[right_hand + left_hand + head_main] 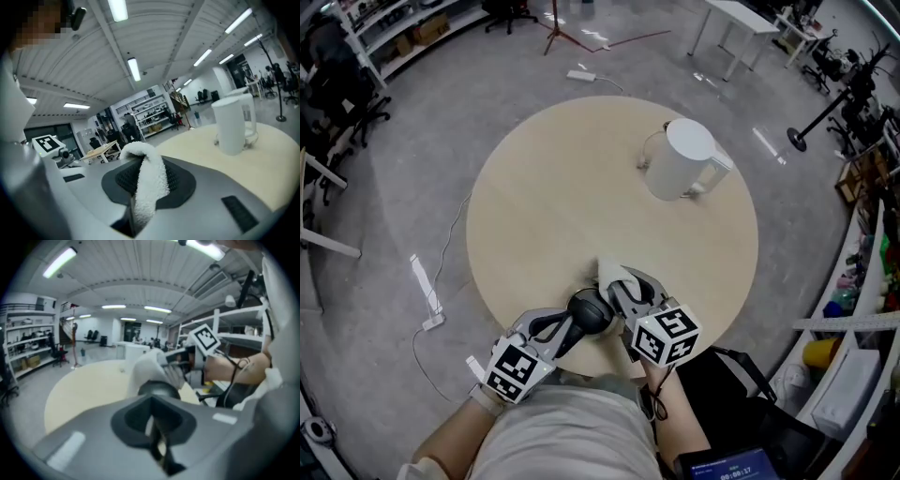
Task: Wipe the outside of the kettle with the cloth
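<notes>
While both grippers sit at the near edge of the round table (544, 216), we find the kettle (682, 159) upright on its far right part, well apart from them. We count one kettle: a smooth, glossy white cylinder with a flat top and a loop handle on its side. From the right gripper view it (230, 124) stands alone on the pale, matte tabletop (197, 145), which looks like light wood.

We count one cloth (147, 183), white and nubbly like terry towelling. The right gripper (140, 187) pinches it: a folded strip rises out of the seam between the jaws, arches over and drapes across the dark ribbed pad. In the head view the cloth (614, 275) shows as a small white bunch at the tip of the right gripper (623, 286), resting on the table.

We count two grippers, both with smooth grey shells and dark recesses round the jaws. The left gripper (157, 437) has its jaws pressed together into a thin dark seam, on themselves alone. Its rounded black nose (591, 314) lies just beside the right gripper and the cloth (145, 369).

We count two marker cubes, one per gripper, white with black square patterns: one (514, 367) on the left, one (666, 336) on the right.
</notes>
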Motion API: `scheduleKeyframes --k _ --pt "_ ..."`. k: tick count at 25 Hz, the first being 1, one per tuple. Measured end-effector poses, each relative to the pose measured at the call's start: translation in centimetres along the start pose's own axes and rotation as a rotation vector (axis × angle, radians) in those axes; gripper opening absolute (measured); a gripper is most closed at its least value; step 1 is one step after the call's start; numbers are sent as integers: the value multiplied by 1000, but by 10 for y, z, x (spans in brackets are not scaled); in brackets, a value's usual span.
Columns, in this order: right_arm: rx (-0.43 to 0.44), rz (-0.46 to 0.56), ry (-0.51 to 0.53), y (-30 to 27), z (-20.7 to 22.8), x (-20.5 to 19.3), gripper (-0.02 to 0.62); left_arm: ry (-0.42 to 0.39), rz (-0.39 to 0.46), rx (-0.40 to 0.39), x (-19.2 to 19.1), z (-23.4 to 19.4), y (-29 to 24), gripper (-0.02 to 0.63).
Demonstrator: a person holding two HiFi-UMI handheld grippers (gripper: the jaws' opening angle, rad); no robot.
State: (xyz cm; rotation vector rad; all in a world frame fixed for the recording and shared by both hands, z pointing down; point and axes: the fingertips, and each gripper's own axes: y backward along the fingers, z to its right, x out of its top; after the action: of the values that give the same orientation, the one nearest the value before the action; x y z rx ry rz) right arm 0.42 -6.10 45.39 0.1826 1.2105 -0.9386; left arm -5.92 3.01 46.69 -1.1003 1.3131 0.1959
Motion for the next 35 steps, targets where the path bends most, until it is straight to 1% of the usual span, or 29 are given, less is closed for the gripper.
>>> scheduleKeyframes --k 1,3,4,5,7,8,9,10,12,14,15,16,17,18,19,20,22,24,25,26,27,28,29,30,31,32,33,34,35 --pt "20 -23 55 -6 -6 2 66 52 -15 26 -16 0 11 0" --pt "47 -154 140 -28 -12 -11 66 152 -15 46 -40 -1 22 0" --pt "52 -222 160 -38 -12 -18 67 181 -11 48 -46 -2 22 0" --pt "58 -271 171 -43 -14 -22 66 188 -16 48 -50 -3 19 0" --pt "98 -328 215 -41 -33 -23 66 147 -50 48 -54 -2 12 0" --pt "124 -348 262 -35 -48 -25 67 123 -65 45 -56 0 10 0" --pt "142 -371 322 -28 -62 -28 67 117 -70 38 -57 2 10 -1" --pt "145 -394 387 -20 -75 -33 67 131 -65 26 -59 3 10 0" --pt "113 -414 504 -6 -92 -41 66 178 -48 -7 -61 4 13 2" --pt "84 -418 600 6 -107 -48 66 184 -47 -36 -61 6 14 2" --pt "102 -434 633 12 -117 -54 66 174 -54 -45 -61 6 14 2" --pt "150 -461 642 19 -129 -64 67 160 -63 -53 -60 7 14 2" --pt "215 -495 617 26 -142 -76 66 148 -70 -61 -60 7 12 2" --pt "278 -520 553 33 -153 -88 66 138 -75 -71 -59 6 11 2" --pt "322 -525 455 39 -158 -96 66 133 -76 -81 -58 6 10 2" --pt "347 -513 338 44 -156 -99 66 132 -75 -89 -57 5 9 2" --pt "364 -474 109 54 -142 -94 66 129 -74 -103 -55 4 7 2" --pt "374 -421 -82 66 -121 -93 66 116 -76 -113 -54 5 4 2" --pt "379 -405 -170 72 -110 -99 66 111 -76 -117 -54 5 3 2" --pt "363 -415 -246 77 -96 -112 66 110 -73 -121 -53 4 2 2" --pt "306 -465 -296 82 -78 -133 66 114 -69 -125 -53 4 1 2" --pt "210 -540 -307 88 -59 -157 66 120 -65 -129 -52 3 -1 2" --pt "110 -600 -289 94 -42 -173 66 125 -63 -133 -51 3 -1 2" --pt "51 -596 -270 98 -35 -172 66 127 -62 -135 -51 4 -2 2" --pt "47 -515 -275 100 -36 -151 66 126 -62 -136 -51 4 -1 2" --pt "85 -382 -306 98 -44 -118 66 126 -60 -136 -51 4 -1 2" --pt "141 -235 -345 95 -55 -80 66 127 -56 -135 -51 4 -1 2" --pt "195 -115 -370 89 -64 -47 66 130 -52 -134 -51 4 0 2" --pt "225 -47 -368 80 -69 -26 66 129 -49 -132 -51 4 -1 2"
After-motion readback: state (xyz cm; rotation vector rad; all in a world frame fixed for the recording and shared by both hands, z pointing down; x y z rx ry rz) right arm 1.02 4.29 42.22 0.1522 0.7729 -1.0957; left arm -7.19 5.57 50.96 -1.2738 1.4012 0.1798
